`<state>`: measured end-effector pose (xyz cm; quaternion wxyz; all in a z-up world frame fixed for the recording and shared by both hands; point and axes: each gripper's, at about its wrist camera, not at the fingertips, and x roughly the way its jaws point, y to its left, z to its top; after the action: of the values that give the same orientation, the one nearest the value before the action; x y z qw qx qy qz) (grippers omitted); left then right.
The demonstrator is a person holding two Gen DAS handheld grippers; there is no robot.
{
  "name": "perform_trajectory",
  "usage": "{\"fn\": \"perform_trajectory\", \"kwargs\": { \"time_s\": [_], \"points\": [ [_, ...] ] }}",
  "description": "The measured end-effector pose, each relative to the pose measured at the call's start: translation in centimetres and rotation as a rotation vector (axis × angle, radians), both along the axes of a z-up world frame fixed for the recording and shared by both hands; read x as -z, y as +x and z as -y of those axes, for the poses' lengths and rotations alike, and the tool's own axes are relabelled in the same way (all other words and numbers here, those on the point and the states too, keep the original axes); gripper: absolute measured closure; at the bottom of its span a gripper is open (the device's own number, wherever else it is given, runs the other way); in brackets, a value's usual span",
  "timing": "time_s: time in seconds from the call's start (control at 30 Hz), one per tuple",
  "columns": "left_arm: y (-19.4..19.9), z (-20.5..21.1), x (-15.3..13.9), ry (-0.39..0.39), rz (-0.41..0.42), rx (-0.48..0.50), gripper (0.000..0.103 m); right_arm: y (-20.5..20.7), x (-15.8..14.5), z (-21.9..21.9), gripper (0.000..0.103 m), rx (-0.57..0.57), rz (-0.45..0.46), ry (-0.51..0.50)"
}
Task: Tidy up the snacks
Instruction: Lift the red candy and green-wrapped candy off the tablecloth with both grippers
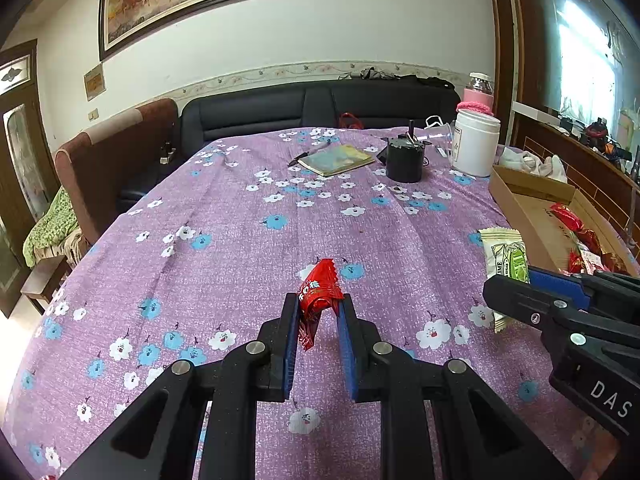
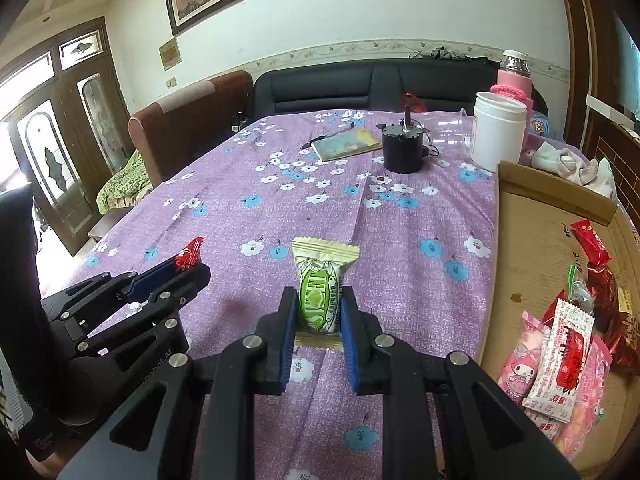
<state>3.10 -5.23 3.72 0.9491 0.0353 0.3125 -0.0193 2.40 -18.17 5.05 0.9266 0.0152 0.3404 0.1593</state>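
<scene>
The left gripper (image 1: 318, 308) is clamped on a red snack packet (image 1: 318, 294), held above the surface (image 1: 240, 240) with its floral purple cloth. The right gripper (image 2: 320, 312) is clamped on a green-and-cream snack packet (image 2: 322, 284), also off the cloth. A cardboard box (image 2: 532, 240) lies just right of the right gripper; several snack packets (image 2: 560, 356) rest inside it. A white jar (image 2: 498, 136) stands beyond the box.
</scene>
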Motion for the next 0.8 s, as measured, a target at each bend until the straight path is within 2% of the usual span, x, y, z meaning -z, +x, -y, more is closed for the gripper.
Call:
{"fn": "perform_trajectory", "kwargs": {
  "time_s": [0.8],
  "points": [
    [-0.25,0.38,-0.12,0.026,0.021,0.004,0.084,-0.01,-0.43,0.42,0.083,0.011,0.005,0.008]
  ]
}}
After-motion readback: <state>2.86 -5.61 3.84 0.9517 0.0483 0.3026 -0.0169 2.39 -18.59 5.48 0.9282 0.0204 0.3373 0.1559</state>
